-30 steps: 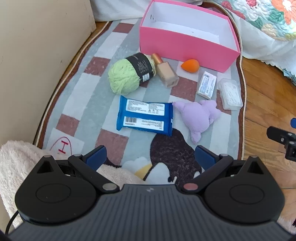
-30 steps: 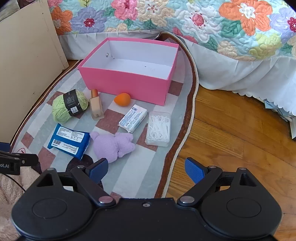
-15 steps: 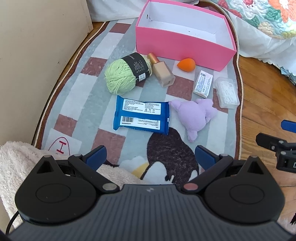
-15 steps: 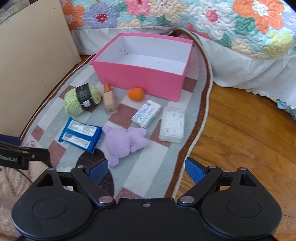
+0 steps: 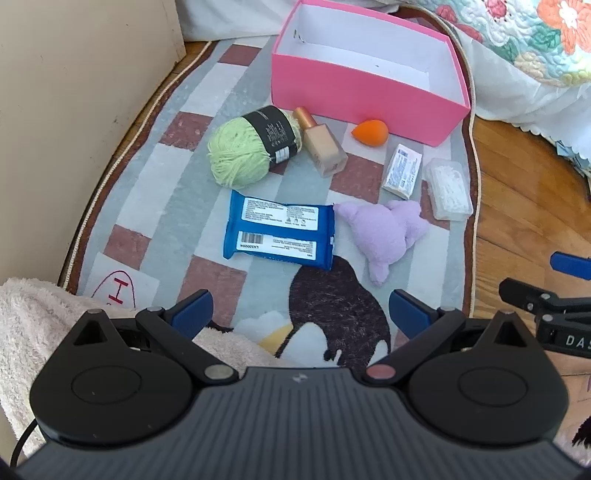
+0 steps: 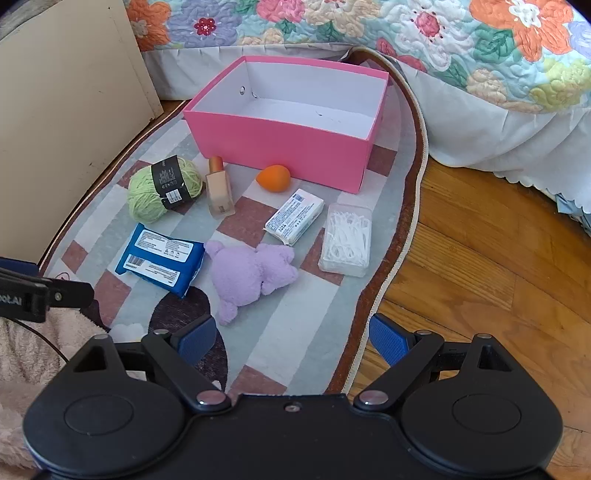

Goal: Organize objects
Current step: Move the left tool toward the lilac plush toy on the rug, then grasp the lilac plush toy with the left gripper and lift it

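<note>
An empty pink box (image 5: 364, 94) (image 6: 280, 144) stands at the far end of a checked rug. In front of it lie a green yarn ball (image 5: 245, 149) (image 6: 160, 190), a foundation bottle (image 5: 323, 142) (image 6: 219, 188), an orange sponge (image 5: 370, 132) (image 6: 274, 178), a white packet (image 5: 402, 171) (image 6: 295, 216), a clear box of floss picks (image 5: 448, 188) (image 6: 346, 238), a blue wipes pack (image 5: 279, 229) (image 6: 160, 254) and a purple plush (image 5: 384, 230) (image 6: 251, 275). My left gripper (image 5: 300, 314) and right gripper (image 6: 291, 338) hover open and empty, short of the objects.
The rug (image 5: 147, 192) lies between a beige cabinet (image 5: 66, 110) on the left and wooden floor (image 6: 498, 258) on the right. A bed with a floral quilt (image 6: 406, 33) rises behind the box. A fluffy pale blanket (image 5: 33, 314) sits at the near left.
Both grippers have shifted slightly, the left view drifting right and the right view left, so objects sit a little differently in frame. No object has moved and both grippers stay open.
</note>
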`<state>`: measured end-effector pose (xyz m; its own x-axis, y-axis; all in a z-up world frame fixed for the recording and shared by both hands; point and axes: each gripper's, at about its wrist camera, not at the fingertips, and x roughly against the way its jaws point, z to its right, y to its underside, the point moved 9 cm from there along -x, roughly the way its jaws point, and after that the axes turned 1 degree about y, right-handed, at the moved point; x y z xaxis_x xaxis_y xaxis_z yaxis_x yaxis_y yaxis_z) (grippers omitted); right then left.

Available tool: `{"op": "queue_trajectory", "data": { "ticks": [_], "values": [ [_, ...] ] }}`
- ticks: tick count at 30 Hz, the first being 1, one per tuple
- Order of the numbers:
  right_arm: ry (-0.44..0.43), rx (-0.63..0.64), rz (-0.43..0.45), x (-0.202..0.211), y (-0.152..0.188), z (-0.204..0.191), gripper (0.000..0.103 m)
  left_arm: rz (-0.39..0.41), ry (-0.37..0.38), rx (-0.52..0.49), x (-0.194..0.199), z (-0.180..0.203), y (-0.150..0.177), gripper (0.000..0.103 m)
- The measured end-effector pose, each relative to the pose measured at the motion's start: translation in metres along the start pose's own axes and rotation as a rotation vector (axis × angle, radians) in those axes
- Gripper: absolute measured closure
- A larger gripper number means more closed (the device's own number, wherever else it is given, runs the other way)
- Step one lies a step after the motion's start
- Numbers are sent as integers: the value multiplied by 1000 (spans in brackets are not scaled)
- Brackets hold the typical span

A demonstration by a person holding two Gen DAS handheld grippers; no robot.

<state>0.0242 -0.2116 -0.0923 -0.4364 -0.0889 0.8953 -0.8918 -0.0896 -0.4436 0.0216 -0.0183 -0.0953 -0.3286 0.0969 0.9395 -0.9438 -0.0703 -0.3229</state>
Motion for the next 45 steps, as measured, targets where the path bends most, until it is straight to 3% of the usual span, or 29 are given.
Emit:
{"op": "queue_trajectory", "data": {
  "ticks": [21, 34, 40, 45],
  "values": [
    [7, 13, 28, 9, -1, 8, 11, 56, 10, 3, 14, -2, -3, 0],
    [-74, 146, 174, 13, -17, -11, 11, 97, -39, -62, 14, -1, -13, 0],
    [-134, 171, 206, 7, -30, -16, 11, 99, -28, -67, 7, 6, -25, 0],
    [-185, 207, 206, -12, -30, -17, 11, 101, 36, -57, -4, 16, -37, 0]
  ]
}}
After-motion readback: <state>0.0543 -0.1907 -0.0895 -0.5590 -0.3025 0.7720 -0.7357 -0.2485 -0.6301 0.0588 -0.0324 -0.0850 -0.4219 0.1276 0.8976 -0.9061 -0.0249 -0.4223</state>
